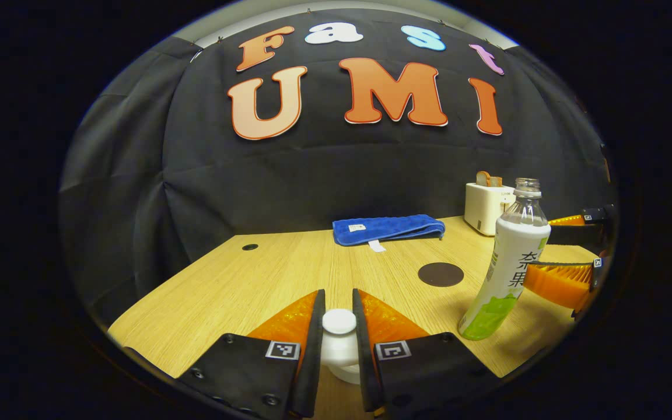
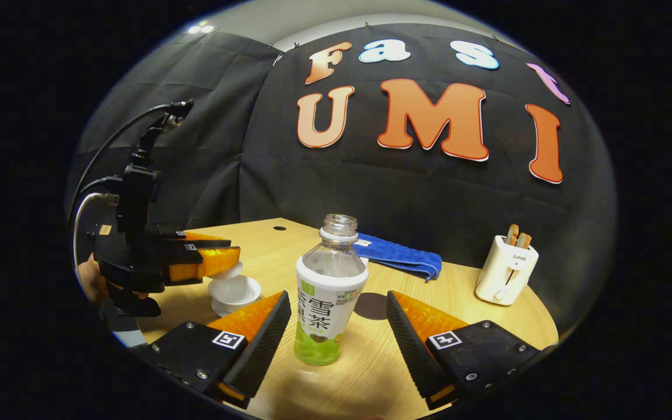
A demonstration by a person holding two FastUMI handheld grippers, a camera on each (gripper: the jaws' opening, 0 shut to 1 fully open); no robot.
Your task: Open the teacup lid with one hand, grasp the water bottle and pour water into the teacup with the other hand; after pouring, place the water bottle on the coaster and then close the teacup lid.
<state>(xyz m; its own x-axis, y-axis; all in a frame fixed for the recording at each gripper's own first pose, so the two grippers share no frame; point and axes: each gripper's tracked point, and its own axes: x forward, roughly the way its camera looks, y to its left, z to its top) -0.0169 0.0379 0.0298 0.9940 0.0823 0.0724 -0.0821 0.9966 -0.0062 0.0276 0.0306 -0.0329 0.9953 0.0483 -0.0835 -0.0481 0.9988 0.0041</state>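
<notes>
My left gripper (image 1: 339, 326) pinches the white knob of the teacup lid (image 1: 339, 322), both fingers pressed against it; in the right gripper view that gripper (image 2: 205, 262) holds the lid just above the white teacup (image 2: 235, 290), which sits on its saucer at the table's near left edge. I judge the lid is lifted clear or nearly so. To do this well, I should carry it straight up and off to the outer side, keeping it level and away from the cup's mouth so the pour has room.

Further right, the water bottle (image 2: 330, 291) stands upright and uncapped on the wooden table (image 1: 225, 286), between the spread fingers of my right gripper (image 2: 336, 326), neither finger touching it yet. I should close squarely on the labelled body, above its middle, since an open bottle tips and spills easily.

Behind the bottle lies the dark round coaster (image 1: 440, 274), bare and ready. A folded blue towel (image 1: 387, 228) lies at the back, and a white toaster (image 2: 506, 269) with bread in it stands at the far right, both well apart from the pouring path. The real crowding is my left gripper over the cup.
</notes>
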